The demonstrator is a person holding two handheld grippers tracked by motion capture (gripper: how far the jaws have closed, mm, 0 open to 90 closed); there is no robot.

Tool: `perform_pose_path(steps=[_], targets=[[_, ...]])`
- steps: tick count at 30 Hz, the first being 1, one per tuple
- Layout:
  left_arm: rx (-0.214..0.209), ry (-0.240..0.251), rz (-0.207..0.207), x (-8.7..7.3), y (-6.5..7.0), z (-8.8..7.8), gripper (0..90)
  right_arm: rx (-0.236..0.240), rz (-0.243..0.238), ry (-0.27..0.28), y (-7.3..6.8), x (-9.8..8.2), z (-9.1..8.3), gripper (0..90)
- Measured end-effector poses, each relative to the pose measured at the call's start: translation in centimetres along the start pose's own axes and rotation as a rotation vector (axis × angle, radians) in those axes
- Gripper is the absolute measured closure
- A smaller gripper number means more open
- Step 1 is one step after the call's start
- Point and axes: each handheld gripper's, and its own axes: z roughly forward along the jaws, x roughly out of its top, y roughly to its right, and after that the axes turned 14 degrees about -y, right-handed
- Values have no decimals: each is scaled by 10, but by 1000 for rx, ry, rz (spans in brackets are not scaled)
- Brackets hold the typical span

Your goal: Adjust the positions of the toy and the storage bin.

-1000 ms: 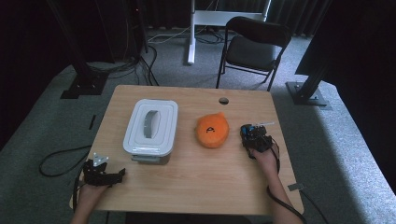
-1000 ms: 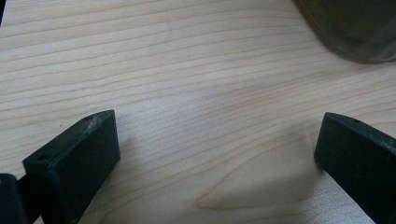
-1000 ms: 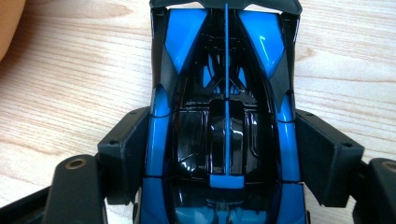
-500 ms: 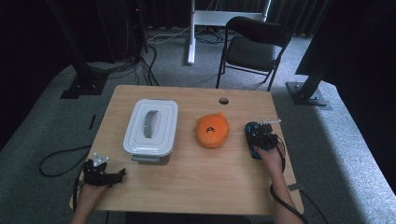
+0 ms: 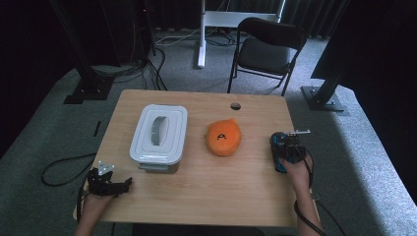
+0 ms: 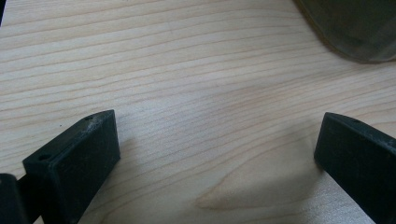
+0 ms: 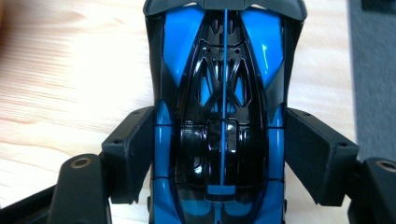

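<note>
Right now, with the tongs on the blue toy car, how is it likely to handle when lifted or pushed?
The blue toy car looks like hard moulded plastic, so probably stiff and light. Its glossy sides may slip against the right tongs' flat pads. Set down on the table, it would likely roll lengthwise.

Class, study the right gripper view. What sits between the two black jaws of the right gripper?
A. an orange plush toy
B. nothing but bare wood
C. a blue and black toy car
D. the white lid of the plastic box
C: in the right gripper view the right gripper has its jaws pressed against both flanks of the blue and black toy car, above the wooden table.
</note>
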Motion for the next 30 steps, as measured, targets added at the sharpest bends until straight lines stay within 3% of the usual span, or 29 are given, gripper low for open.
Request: perform_pose_path(steps=[1,3,6,14,15,16,17,23,26,30], targets=[[0,0,0,0,0,0,5,-19,27,-9,7,-4,3,277],[0,0,0,0,0,0,5,-22,35,-18,10,-6,5,276],[0,0,0,0,0,0,5,-6,65,-7,17,-11,8,279],[0,0,0,0,0,0,5,0,69,22,17,-16,12,271],[0,0,0,0,0,0,5,7,80,27,19,-17,12,197],[0,0,0,0,0,0,5,7,80,27,19,-17,12,197],[0,0,0,0,0,0,5,27,93,28,21,-18,14,142],[0,0,0,0,0,0,5,31,49,0,15,-22,22,127],[0,0,0,0,0,0,5,-7,37,2,11,-23,27,148],[0,0,0,0,0,0,5,-6,33,11,16,-25,25,251]])
